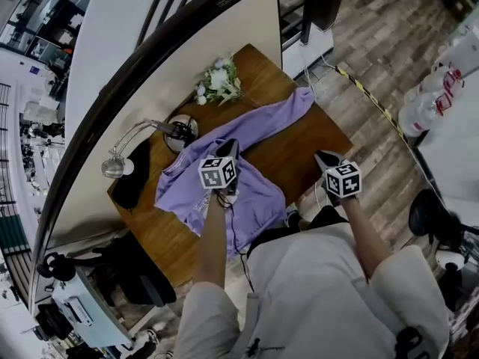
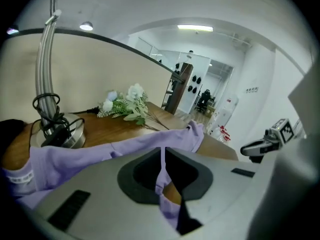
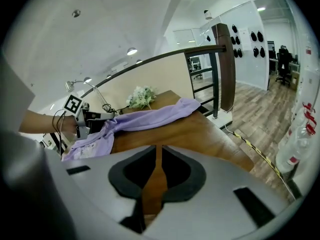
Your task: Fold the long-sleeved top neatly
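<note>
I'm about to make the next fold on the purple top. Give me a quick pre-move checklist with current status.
1. Grip of the left hand-held gripper on the top: ok, jaws shut on a pinch of purple fabric.
2. Is the right hand-held gripper free: ok, jaws nearly together, nothing between them, bare table beyond.
3. Is the sleeve folded in: not ok, it stretches out toward the far table corner.
4. Is the lamp base clear of the fabric: cannot tell, it sits right beside the top's edge.
</note>
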